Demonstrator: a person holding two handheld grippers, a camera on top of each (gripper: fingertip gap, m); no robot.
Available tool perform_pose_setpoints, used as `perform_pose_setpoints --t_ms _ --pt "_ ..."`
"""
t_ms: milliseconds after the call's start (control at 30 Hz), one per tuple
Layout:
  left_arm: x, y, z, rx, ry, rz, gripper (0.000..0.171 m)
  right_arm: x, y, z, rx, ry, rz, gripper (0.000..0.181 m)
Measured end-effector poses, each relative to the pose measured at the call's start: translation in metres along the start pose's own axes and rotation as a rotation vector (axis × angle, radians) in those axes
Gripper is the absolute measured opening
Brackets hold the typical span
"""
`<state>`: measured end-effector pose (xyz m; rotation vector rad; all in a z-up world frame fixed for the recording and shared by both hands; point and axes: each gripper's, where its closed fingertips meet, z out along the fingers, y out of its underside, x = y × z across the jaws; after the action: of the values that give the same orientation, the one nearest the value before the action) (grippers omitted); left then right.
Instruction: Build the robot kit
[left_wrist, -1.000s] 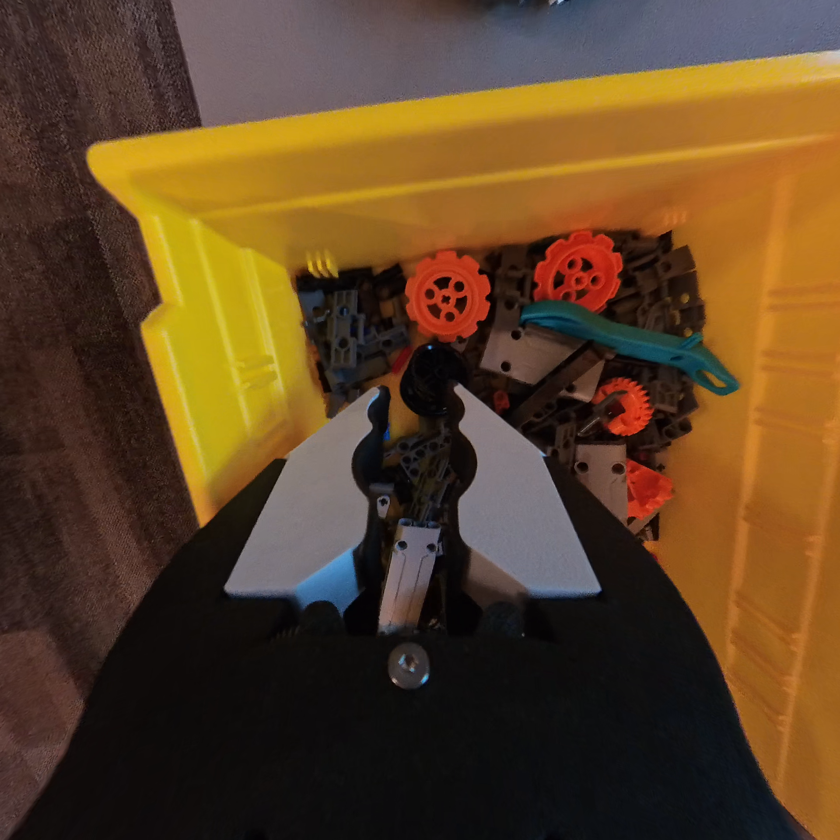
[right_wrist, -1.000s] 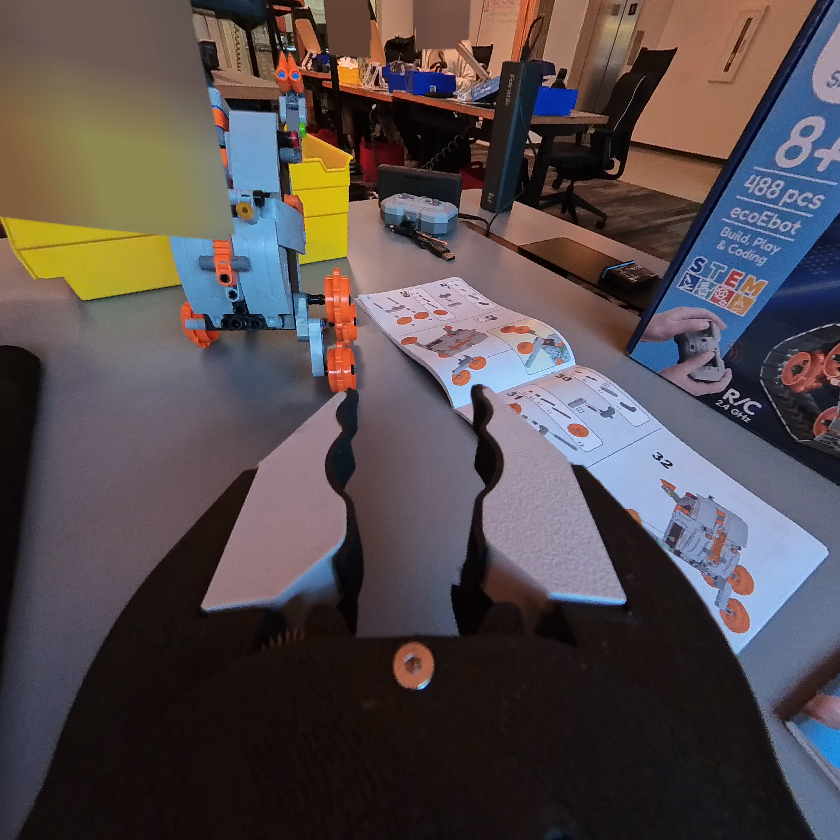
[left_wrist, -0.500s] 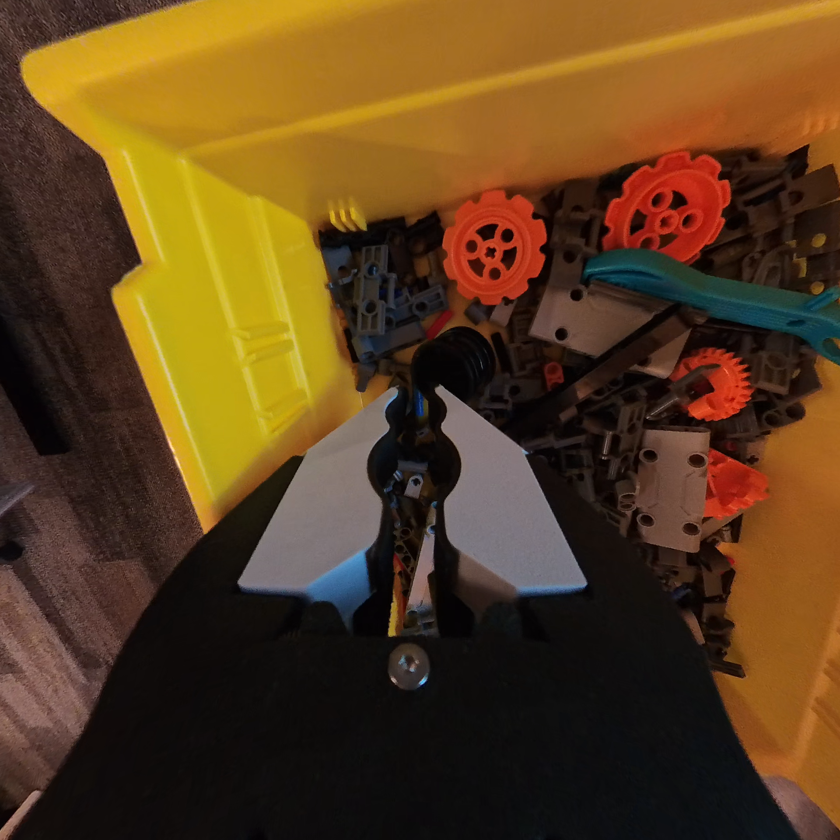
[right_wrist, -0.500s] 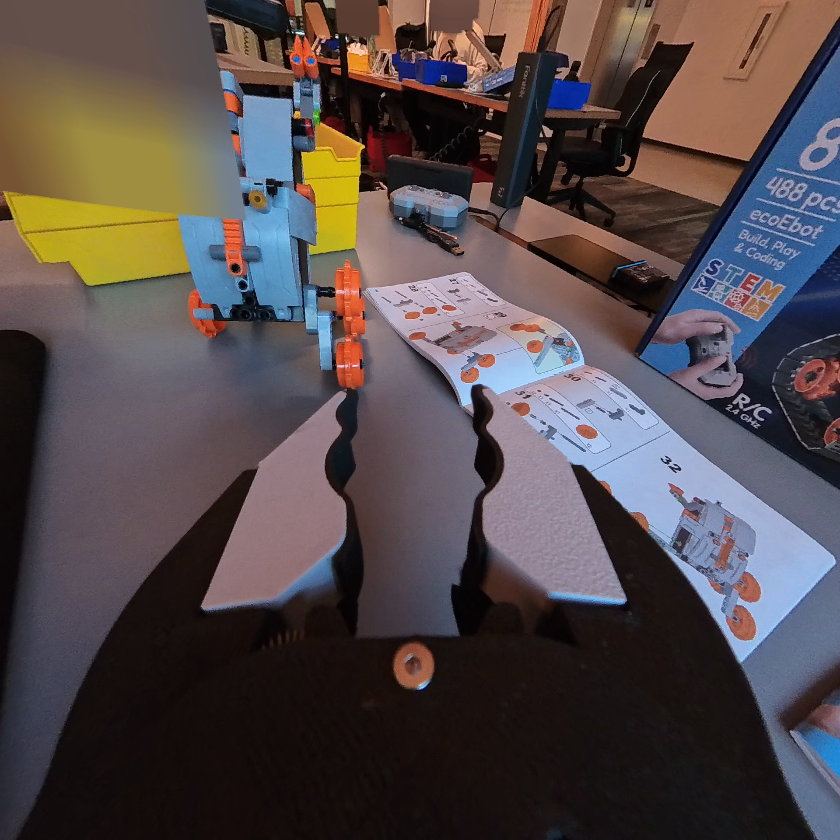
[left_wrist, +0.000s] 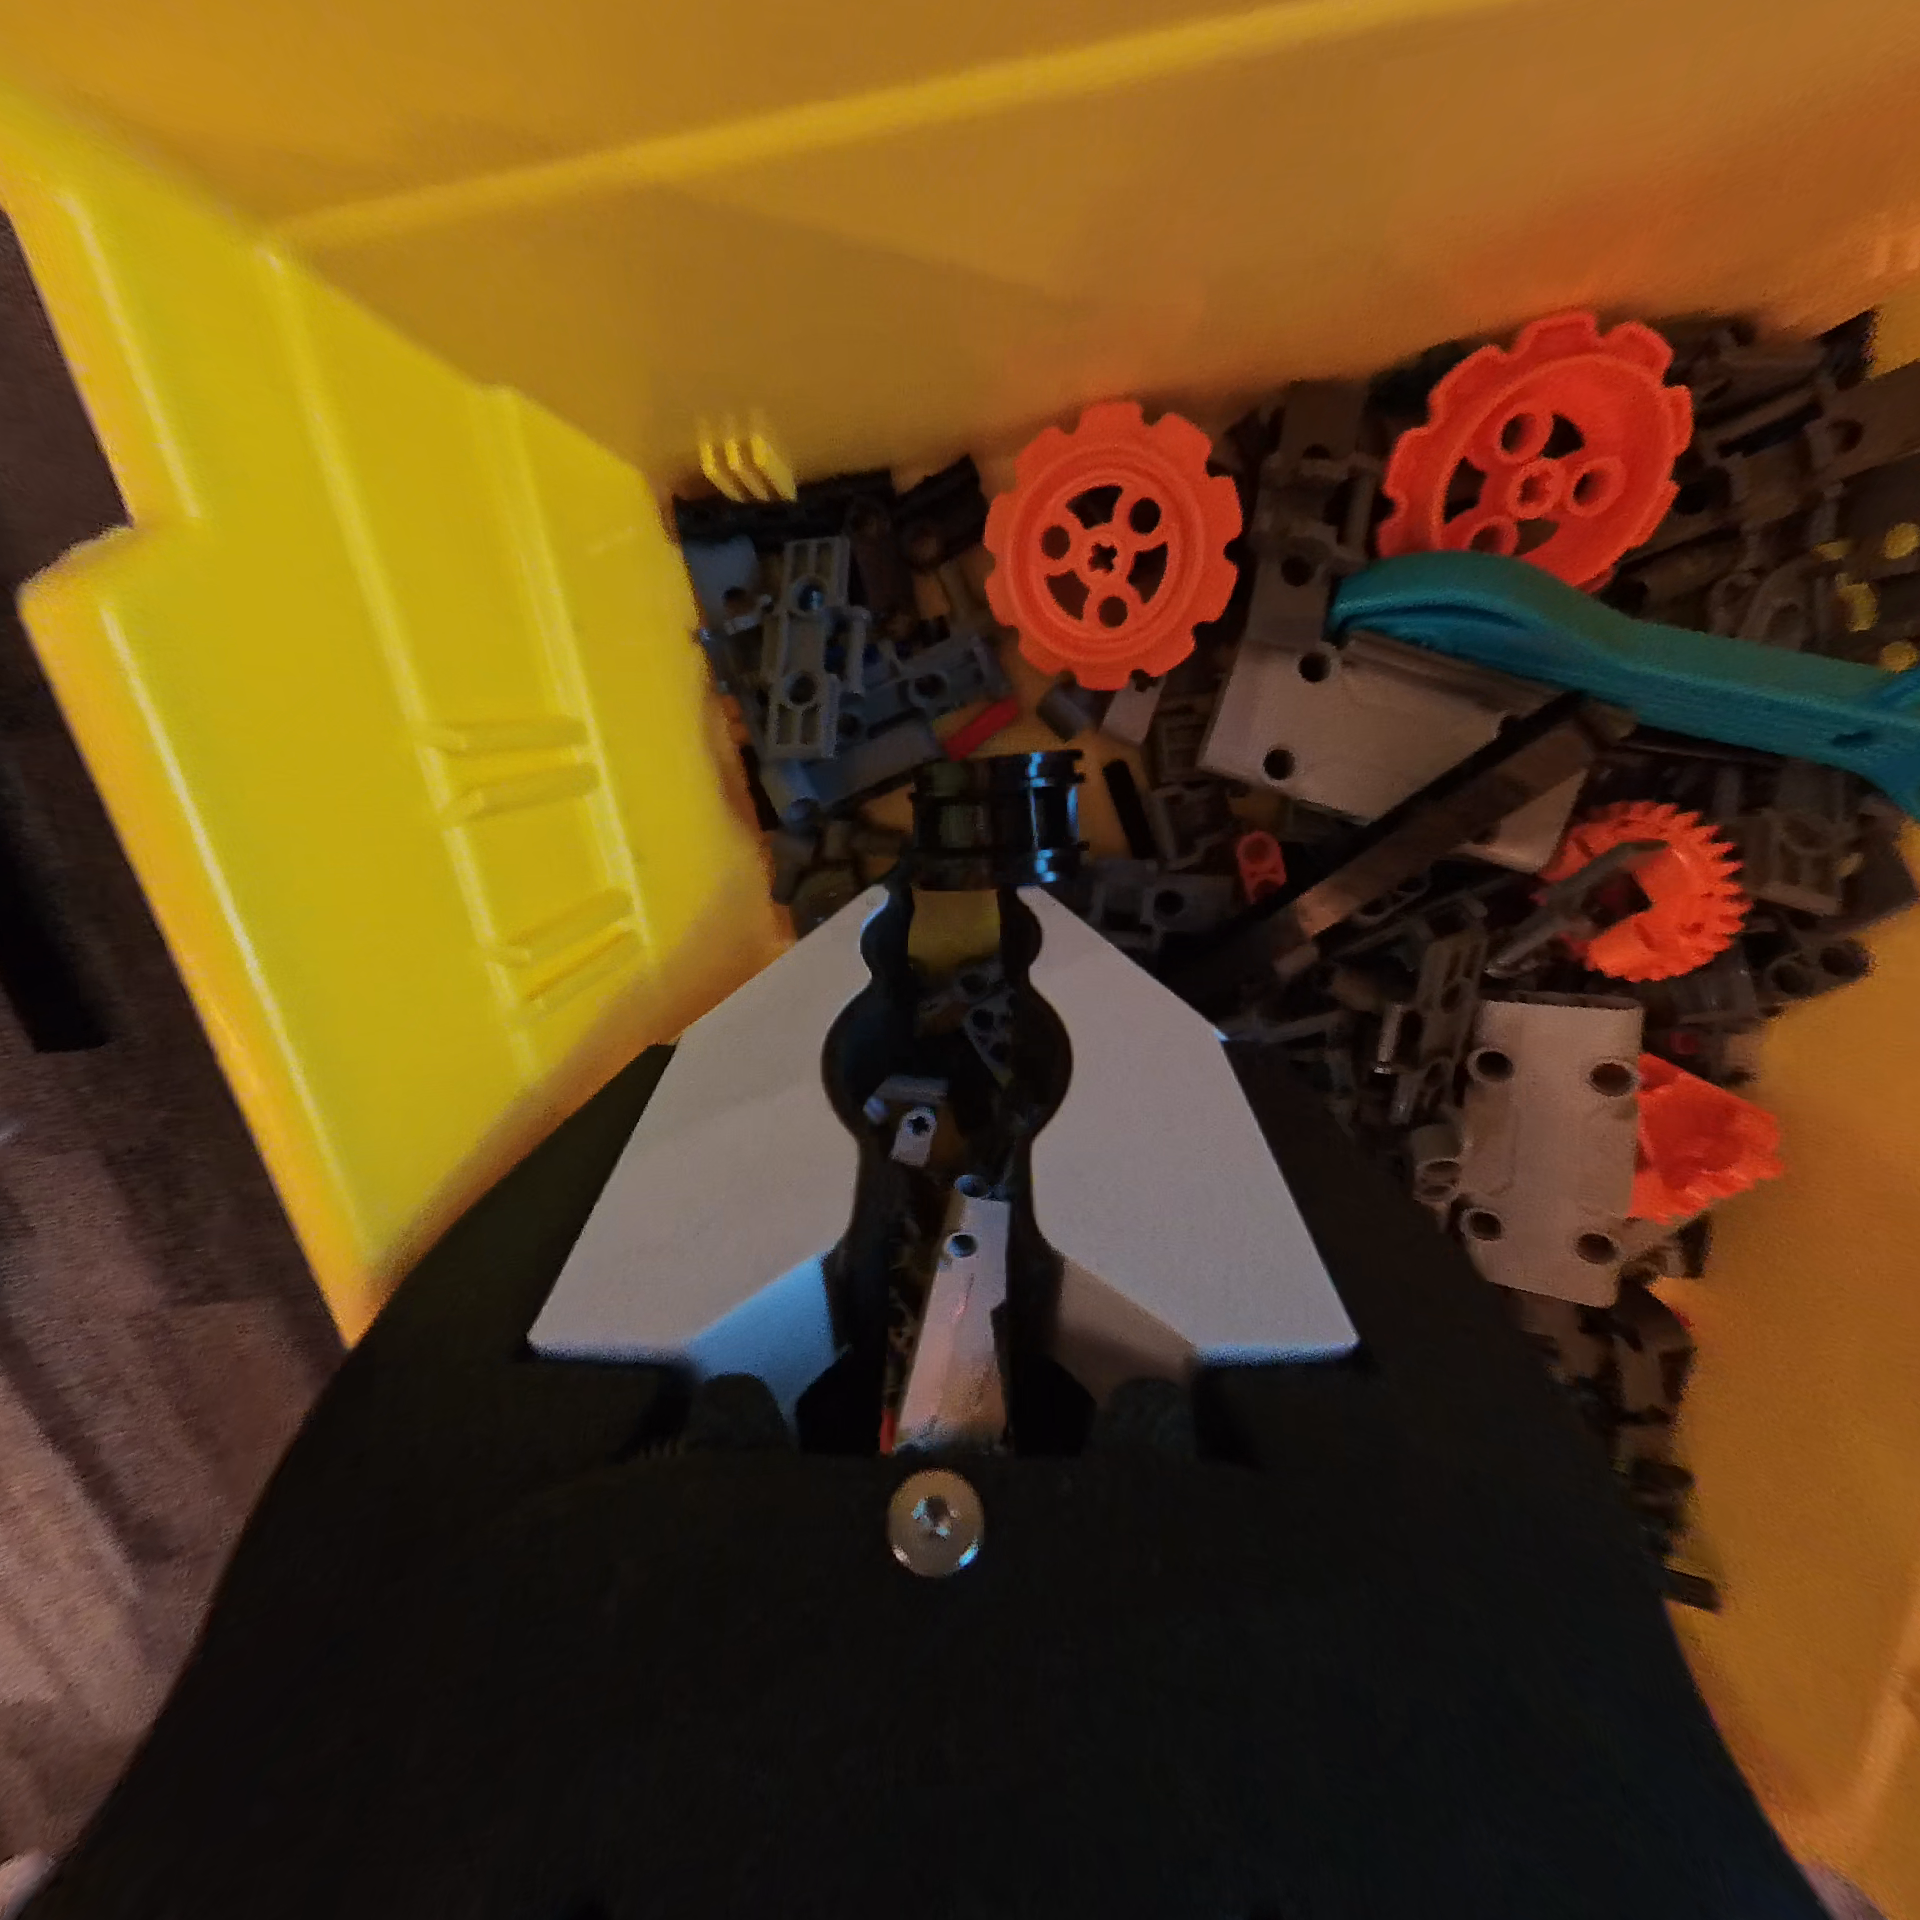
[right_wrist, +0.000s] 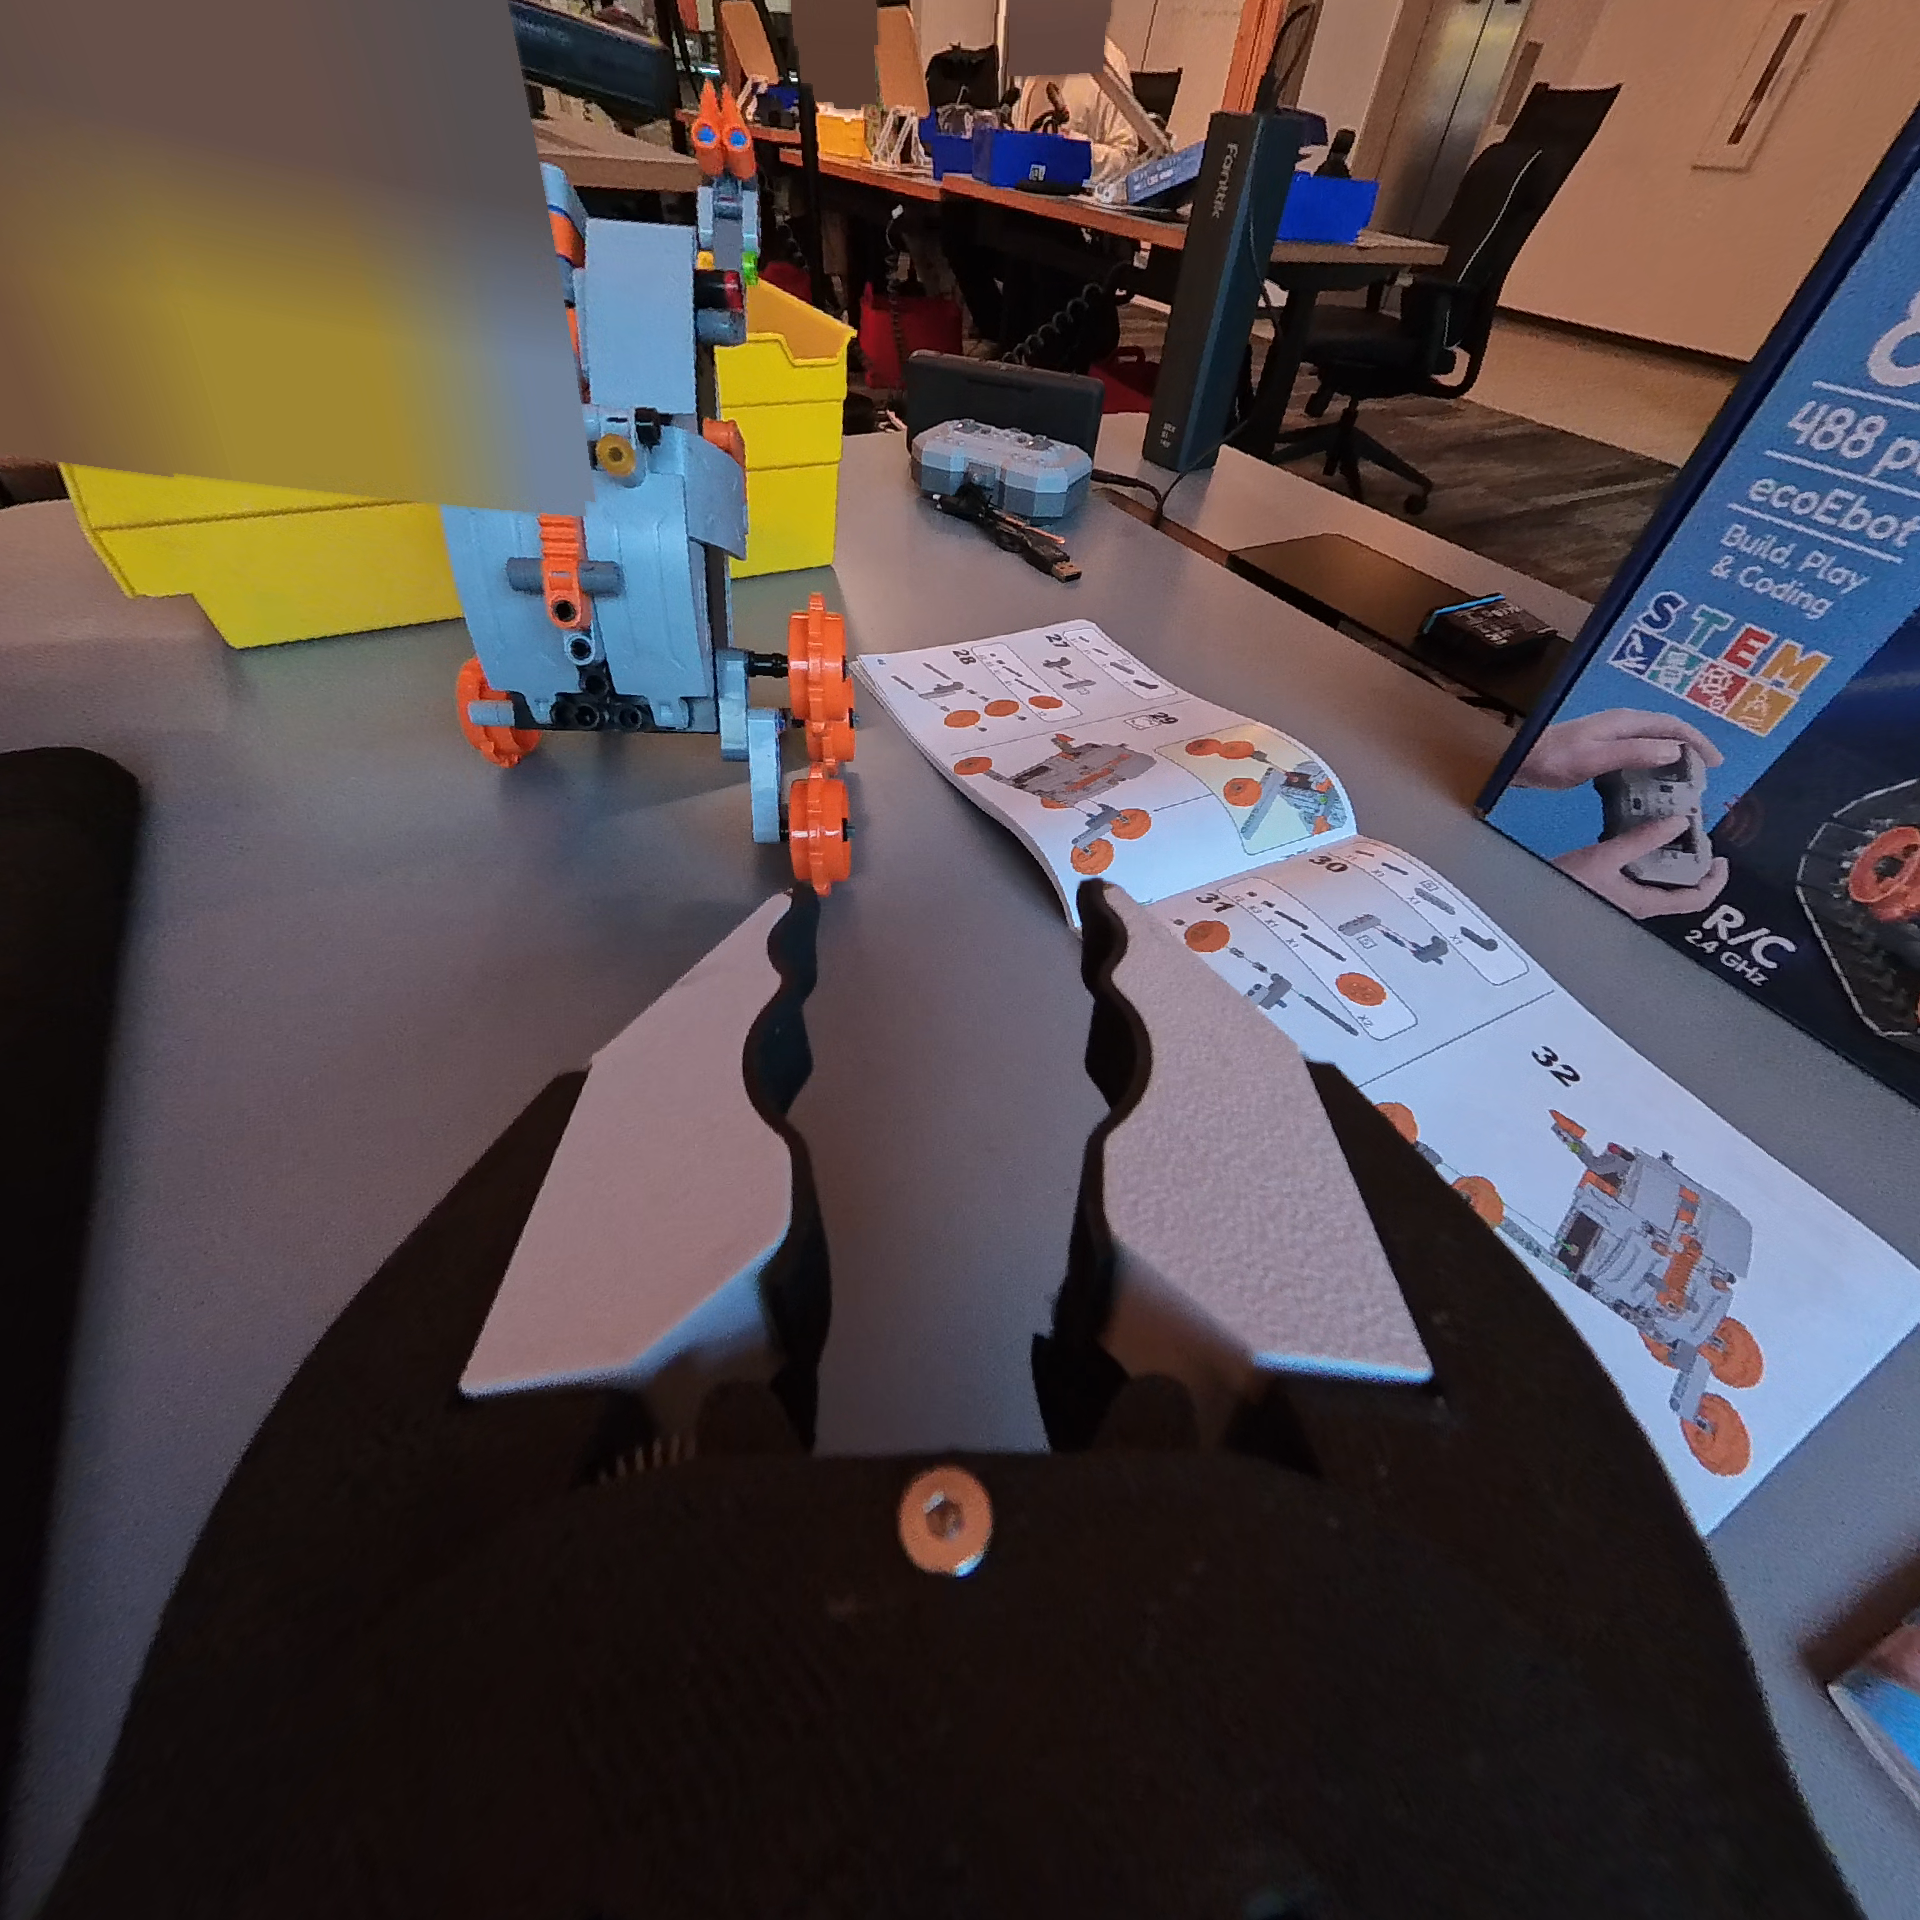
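White and coloured lettering, a large numeral, a piece count and a row of coloured letter tiles are printed on the blue box (right_wrist: 1766, 582) standing at the right edge of the grey table (right_wrist: 364, 935). The open instruction booklet (right_wrist: 1299, 935), lying flat from the table's middle toward its right edge, carries black step numbers and small part counts. Pale lettering runs vertically down the dark upright panel (right_wrist: 1210, 301) beyond the far edge; a blue bin (right_wrist: 1023, 161) behind seems to bear a small label, too small to tell.
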<state>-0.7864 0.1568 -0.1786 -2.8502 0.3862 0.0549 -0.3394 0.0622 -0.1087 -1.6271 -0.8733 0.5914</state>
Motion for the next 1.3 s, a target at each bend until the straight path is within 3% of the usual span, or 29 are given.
perform_pose_setpoints --t_ms 100,300,500,667,833,933,1300 --pt "-0.007 0.004 -0.001 -0.029 -0.084 0.059 0.014 0.001 -0.002 -0.001 0.006 0.005 -0.005 0.051" --pt "-0.004 -0.004 -0.01 -0.042 -0.053 0.162 0.013 -0.002 -0.001 0.0 0.003 -0.012 0.003 0.051" --pt "-0.006 -0.004 -0.009 -0.18 -0.132 0.666 0.02 -0.005 0.001 0.002 -0.011 -0.026 -0.002 0.051" --pt "-0.007 0.004 -0.002 -0.29 -0.099 0.884 0.007 -0.005 0.002 0.001 -0.016 -0.027 -0.003 0.051" --pt "-0.009 0.01 -0.001 -0.358 -0.086 0.941 0.005 -0.005 0.003 0.002 -0.017 -0.031 0.0 0.051" --pt "-0.011 0.005 0.002 -0.335 -0.134 0.953 0.012 -0.006 0.004 0.002 -0.023 -0.037 0.0 0.051" --pt "-0.012 0.003 0.005 -0.319 -0.132 0.911 0.003 -0.008 0.005 0.001 -0.032 -0.052 -0.007 0.051"
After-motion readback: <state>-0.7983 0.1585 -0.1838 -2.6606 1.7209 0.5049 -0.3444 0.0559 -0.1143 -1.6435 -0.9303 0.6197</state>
